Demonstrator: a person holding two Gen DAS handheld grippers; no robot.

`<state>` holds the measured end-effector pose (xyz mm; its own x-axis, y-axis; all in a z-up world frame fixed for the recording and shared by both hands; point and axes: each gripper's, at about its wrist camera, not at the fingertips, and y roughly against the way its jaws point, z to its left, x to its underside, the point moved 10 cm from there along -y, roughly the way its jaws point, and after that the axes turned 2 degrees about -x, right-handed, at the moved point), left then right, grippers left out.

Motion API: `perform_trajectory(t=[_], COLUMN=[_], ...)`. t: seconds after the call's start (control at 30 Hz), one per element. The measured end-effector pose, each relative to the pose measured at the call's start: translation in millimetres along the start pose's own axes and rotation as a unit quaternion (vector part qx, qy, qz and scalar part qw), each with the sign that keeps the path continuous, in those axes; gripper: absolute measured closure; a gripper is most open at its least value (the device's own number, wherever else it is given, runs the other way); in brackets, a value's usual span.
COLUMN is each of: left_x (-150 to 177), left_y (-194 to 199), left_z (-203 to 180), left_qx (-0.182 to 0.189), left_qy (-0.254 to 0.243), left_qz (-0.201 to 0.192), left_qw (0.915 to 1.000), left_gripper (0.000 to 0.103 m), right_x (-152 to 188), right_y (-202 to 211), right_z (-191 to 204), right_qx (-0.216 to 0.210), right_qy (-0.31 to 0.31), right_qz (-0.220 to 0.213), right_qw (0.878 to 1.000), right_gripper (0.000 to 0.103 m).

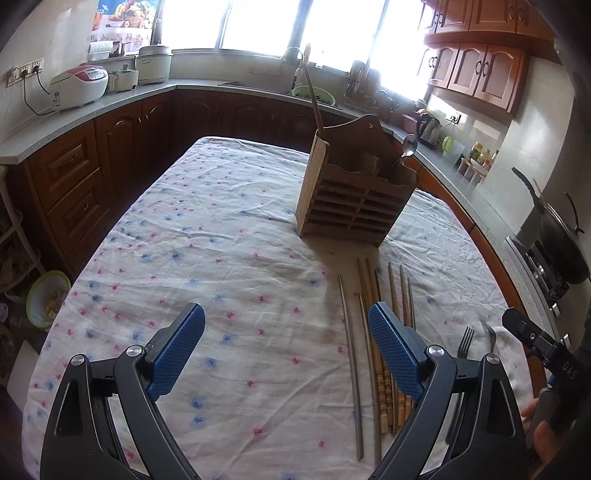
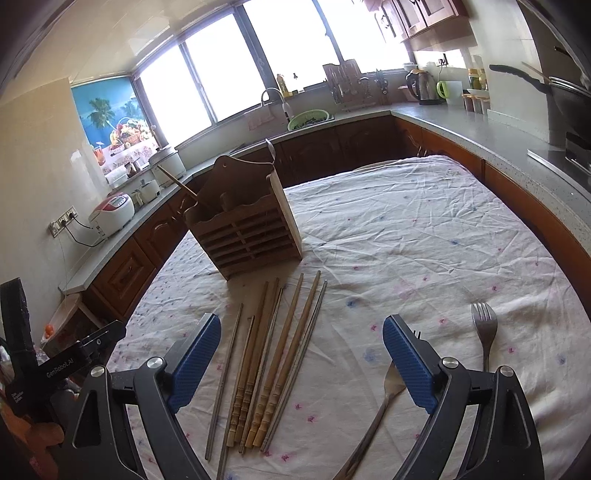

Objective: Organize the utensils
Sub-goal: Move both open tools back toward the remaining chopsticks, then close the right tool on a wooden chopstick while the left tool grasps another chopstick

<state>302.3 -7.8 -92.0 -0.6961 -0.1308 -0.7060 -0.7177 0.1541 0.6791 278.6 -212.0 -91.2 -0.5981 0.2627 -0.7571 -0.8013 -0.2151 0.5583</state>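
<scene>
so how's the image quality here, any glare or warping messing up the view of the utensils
Left wrist view: windows blown out white, counter edges bowed by the fisheye, chopsticks still sharp. Right wrist view: same window glare and dark rounded corners, but chopsticks, forks and wooden holder read clearly in even light.

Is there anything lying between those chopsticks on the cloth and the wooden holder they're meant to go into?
Nothing visible does. The chopsticks lie on the cloth just in front of the wooden holder, with only bare tablecloth between them. The right gripper hangs above them with jaws open and empty.
</scene>
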Motion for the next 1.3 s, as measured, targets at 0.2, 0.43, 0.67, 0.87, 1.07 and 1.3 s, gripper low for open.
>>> perform_trajectory(t=[0.2, 0.43, 0.67, 0.87, 1.07, 1.3], left_x=[12.6, 14.9, 12.4, 5.8, 2.6, -0.8], left_y=[-15.8, -32.1, -52.5, -80.6, -111.9, -141.6], left_z=[1.4, -1.7, -15.4, -30.6, -44.9, -59.7], left_qx=[0.002, 0.007, 0.012, 0.018, 0.021, 0.032], left_qy=[0.01, 0.008, -0.016, -0.038, -0.061, -0.078], left_qz=[0.029, 0.05, 0.071, 0.101, 0.136, 0.162], left_qw=[0.9995, 0.9987, 0.9973, 0.994, 0.9887, 0.9831], left_gripper=[0.011, 0.011, 0.012, 0.031, 0.045, 0.053], right_x=[8.1, 7.5, -1.0, -9.8, -16.2, -20.5], right_y=[-11.9, -25.1, -44.4, -72.0, -106.1, -144.0], right_z=[-3.7, -9.8, -11.0, -13.0, -13.0, -16.4], right_qx=[-0.01, -0.006, -0.006, -0.009, -0.02, -0.014], right_qy=[-0.023, -0.033, -0.032, -0.034, -0.034, -0.024], right_qz=[0.024, 0.034, 0.047, 0.071, 0.1, 0.131], right_qw=[0.999, 0.999, 0.998, 0.997, 0.994, 0.991], right_gripper=[0.007, 0.007, 0.02, 0.048, 0.06, 0.068])
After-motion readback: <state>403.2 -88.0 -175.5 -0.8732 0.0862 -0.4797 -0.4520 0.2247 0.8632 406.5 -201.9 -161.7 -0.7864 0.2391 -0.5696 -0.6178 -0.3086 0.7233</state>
